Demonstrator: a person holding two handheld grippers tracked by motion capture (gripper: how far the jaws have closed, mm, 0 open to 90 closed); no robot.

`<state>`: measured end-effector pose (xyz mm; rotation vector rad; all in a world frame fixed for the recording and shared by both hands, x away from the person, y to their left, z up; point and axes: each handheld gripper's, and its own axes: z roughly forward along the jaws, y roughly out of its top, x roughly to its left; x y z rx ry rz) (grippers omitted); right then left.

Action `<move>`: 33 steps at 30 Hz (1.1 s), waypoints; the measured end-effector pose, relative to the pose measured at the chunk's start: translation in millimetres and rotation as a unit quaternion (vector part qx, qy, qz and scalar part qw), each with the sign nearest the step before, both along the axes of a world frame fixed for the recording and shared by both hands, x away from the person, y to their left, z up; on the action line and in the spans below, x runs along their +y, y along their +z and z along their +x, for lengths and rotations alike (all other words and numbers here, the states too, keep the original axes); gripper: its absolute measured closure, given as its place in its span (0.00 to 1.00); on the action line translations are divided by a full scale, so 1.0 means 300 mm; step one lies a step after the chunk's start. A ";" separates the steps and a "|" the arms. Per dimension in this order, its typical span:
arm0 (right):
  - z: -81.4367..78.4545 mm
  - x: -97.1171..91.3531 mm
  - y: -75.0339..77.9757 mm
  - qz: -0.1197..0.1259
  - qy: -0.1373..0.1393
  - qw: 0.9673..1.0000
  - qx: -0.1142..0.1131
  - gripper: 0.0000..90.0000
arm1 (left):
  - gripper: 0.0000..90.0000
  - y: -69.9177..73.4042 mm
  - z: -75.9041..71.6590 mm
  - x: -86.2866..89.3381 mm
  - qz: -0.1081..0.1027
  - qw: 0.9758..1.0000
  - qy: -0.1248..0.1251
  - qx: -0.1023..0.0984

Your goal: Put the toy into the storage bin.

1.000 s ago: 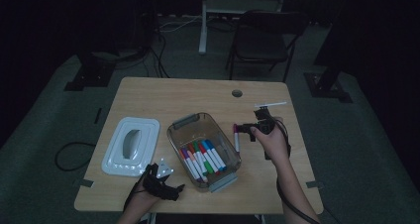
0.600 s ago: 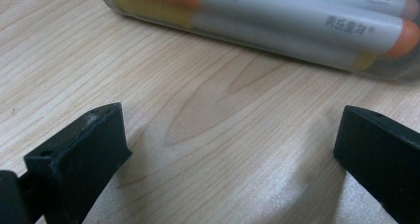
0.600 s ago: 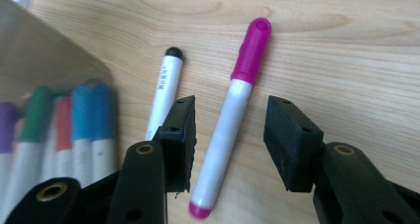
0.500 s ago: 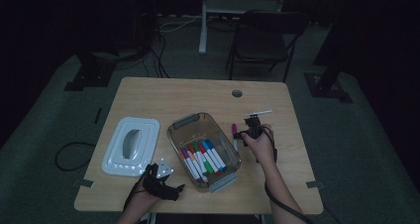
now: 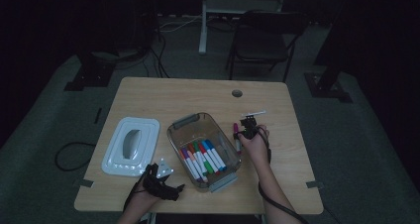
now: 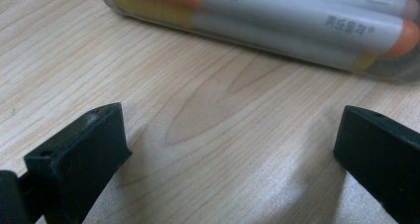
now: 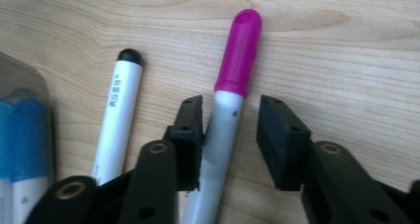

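- Dark room around a wooden table (image 5: 148, 100); folding chair (image 5: 262, 40) and cables on the carpet behind it, all well apart from the work.
- Clear bin (image 5: 188, 127) sits mid-table, open, with capped markers (image 5: 203, 157) lined up side by side inside. Looks like a sorting job: loose markers go in the bin.
- Lid (image 5: 131, 144) lies flat just left of the bin, off so the bin stays loadable from above.
- Right gripper (image 7: 230, 135) is down at the table just right of the bin, and its jaws have just been closing. They straddle the magenta marker (image 7: 237, 70). One jaw touches the white barrel; the other still shows a gap, so it is not pinched yet.
- Magenta marker lies flat on the wood with its cap pointing away from the gripper. The jaws take it on the barrel just behind the cap, probably for a straight, even surface to bite on.
- Black marker (image 7: 119, 110) lies just beside it, roughly parallel, nearer the bin wall. It is outside the jaws, so one marker per pick.
- Left gripper (image 5: 161, 184) rests at the near table edge by the bin's front-left corner. Jaws are spread wide over bare wood, nothing between them; orange-capped markers (image 6: 297, 21) show through the bin wall ahead.
- My read: left is parked out of the way and close enough to steady the bin if it slides.
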<state>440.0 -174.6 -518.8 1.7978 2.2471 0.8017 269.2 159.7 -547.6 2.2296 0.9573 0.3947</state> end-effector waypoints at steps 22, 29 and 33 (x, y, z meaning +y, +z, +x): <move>-0.072 -0.107 0.155 0.092 -0.042 0.995 -0.017 0.85 | 0.01 0.000 0.000 0.000 0.000 1.000 0.000 0.000; -0.133 -0.113 0.293 0.136 -0.014 0.989 -0.054 0.85 | 0.01 0.000 0.000 0.000 0.000 1.000 0.000 0.001; -0.169 -0.093 0.368 0.152 0.008 0.986 -0.072 0.85 | 0.01 0.000 0.000 0.000 0.001 1.000 0.000 0.000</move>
